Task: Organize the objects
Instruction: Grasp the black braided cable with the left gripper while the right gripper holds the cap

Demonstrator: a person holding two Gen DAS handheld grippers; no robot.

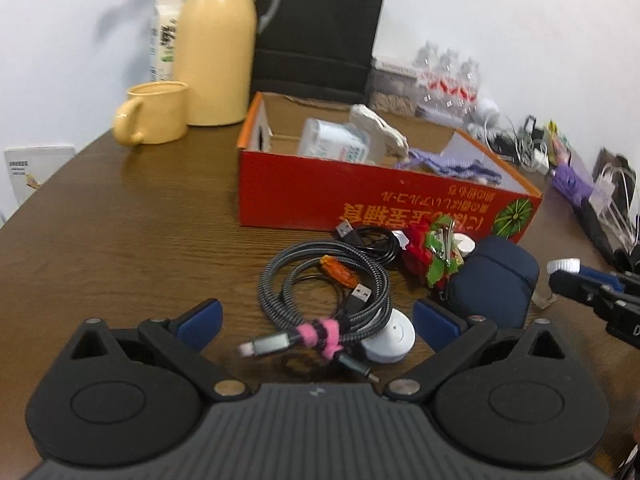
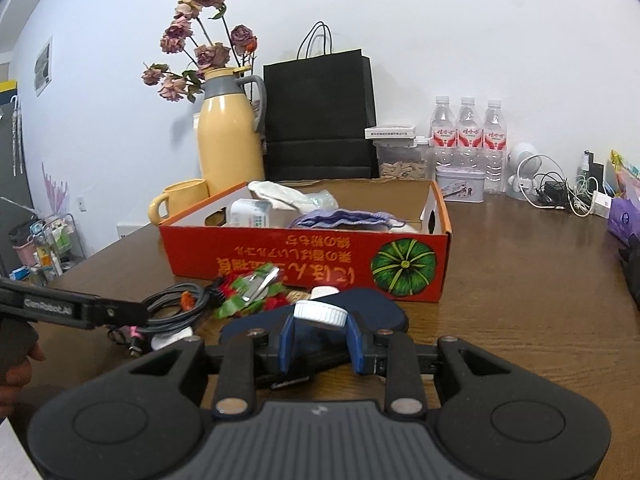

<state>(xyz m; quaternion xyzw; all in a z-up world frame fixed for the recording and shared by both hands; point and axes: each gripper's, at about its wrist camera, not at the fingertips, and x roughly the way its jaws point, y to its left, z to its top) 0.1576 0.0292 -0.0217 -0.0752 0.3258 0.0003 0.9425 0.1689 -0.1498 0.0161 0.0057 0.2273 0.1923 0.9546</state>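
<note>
- Two grippers working over a brown wooden tabletop (image 1: 120, 240), beside a red cardboard box (image 1: 360, 196) printed with a green pumpkin.
- Right gripper (image 2: 320, 344) pinching a small white ribbed-cap container (image 2: 320, 314) between its blue pads, jaws closed narrowly on it, holding it above a dark navy zip pouch (image 2: 384, 312).
- Showing again at the right edge of the left wrist view, white cap (image 1: 564, 266) sticking up from the black fingers; container body hidden there.
- Left gripper (image 1: 316, 320) standing with jaws spread wide, gripping nothing, blue pads (image 1: 200, 322) on either side of the cluttered pile.
- Lying between those jaws: a coiled grey braided cable (image 1: 324, 280) bound with a pink tie (image 1: 324, 336), its plug ends fanning toward the camera.
- Resting just beside the coil, partly under it, a white round disc (image 1: 390, 340).
- Sitting farther back, a black cable (image 1: 376, 240), a small orange item (image 1: 338, 272), and a red-and-green leafy ornament (image 1: 432, 252) with what is possibly a metal clip on top, blurred.
- Touching the ornament on the right, the navy pouch, close to the box's front wall.
- Filling the box: a white packet (image 1: 336, 140), crumpled white cloth (image 1: 380, 126) and a purple knitted piece (image 1: 452, 164).
- Standing behind the box on the left, a yellow thermos jug (image 1: 216, 56) and a yellow mug (image 1: 154, 114); a black paper bag (image 1: 320, 32) behind the box.
- Lining the far wall in the right wrist view, three water bottles (image 2: 466, 136) and tangled white cords (image 2: 560, 192).
</note>
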